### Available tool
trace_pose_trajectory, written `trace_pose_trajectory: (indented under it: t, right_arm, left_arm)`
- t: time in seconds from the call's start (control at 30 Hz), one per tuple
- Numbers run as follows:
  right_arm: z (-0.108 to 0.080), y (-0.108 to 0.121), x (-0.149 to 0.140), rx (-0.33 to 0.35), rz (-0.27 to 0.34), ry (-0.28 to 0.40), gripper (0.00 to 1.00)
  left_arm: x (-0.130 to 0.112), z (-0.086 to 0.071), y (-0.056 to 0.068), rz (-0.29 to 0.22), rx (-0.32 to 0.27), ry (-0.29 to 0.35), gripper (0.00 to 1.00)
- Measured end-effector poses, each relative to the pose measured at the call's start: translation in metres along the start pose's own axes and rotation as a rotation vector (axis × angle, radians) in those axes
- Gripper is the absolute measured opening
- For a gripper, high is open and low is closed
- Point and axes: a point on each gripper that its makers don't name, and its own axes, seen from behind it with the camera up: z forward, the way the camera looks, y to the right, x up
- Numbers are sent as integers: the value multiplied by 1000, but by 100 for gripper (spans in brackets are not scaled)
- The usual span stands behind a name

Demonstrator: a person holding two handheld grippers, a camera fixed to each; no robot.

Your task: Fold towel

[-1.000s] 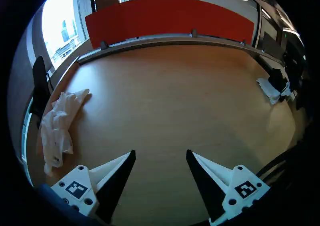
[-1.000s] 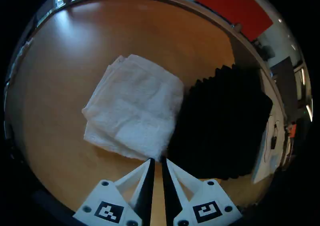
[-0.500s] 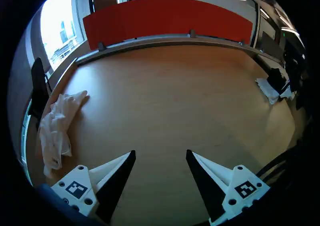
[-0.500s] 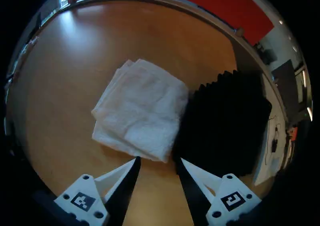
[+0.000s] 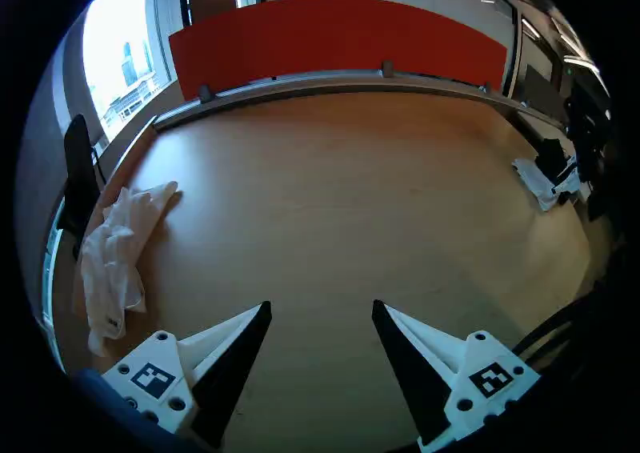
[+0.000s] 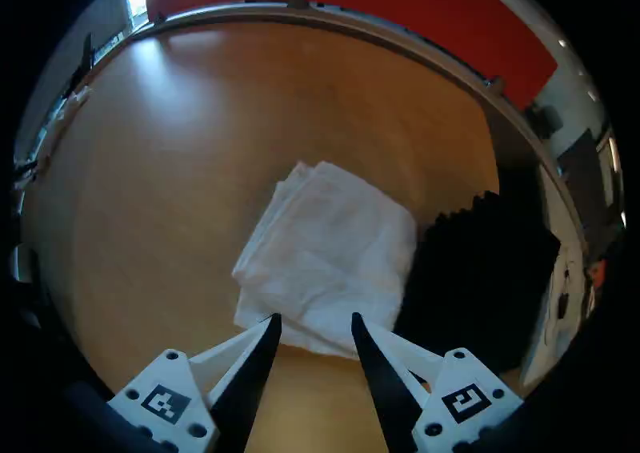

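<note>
showing, left gripper view: the left gripper (image 5: 321, 309) hovers over a bare stretch of the wooden table (image 5: 336, 197), its jaws released and wide apart, with nothing between them. a crumpled white cloth (image 5: 120, 249) lies at the table's left edge, well apart from the fingers and near a dark chair (image 5: 80, 169). a red partition (image 5: 336, 33) runs along the table's far side, and a bright window (image 5: 120, 53) stands beyond its left end.

right gripper view: the right gripper (image 6: 315, 318) has its jaws released, the tips standing apart at the near edge of the folded towel (image 6: 332, 249) and grasping nothing. the towel, white and folded into a rough square, lies flat on the table, its right edge just beside a black ribbed mat (image 6: 484, 273).
</note>
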Motion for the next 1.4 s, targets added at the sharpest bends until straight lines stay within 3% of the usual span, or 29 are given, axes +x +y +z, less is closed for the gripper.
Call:
trace_pose_trajectory:
  t: [0.57, 0.77, 0.9, 1.17, 1.4]
  right_arm:
    - [18, -47, 27, 66, -34, 29, 67]
    - [24, -54, 28, 68, -44, 26, 66]
    - [27, -54, 28, 62, -36, 27, 60]
    - [32, -55, 26, 54, -26, 23, 34]
    - [34, -57, 26, 56, -23, 23, 22]
  left_arm:
    - [-6, -3, -11, -15, 14, -3, 94]
    - [-9, -4, -14, -18, 18, -5, 94]
    - [-11, -5, -16, -21, 21, -9, 94]
    - [-12, -6, -19, -22, 23, -11, 94]
    - [-13, -7, -20, -22, 23, -12, 94]
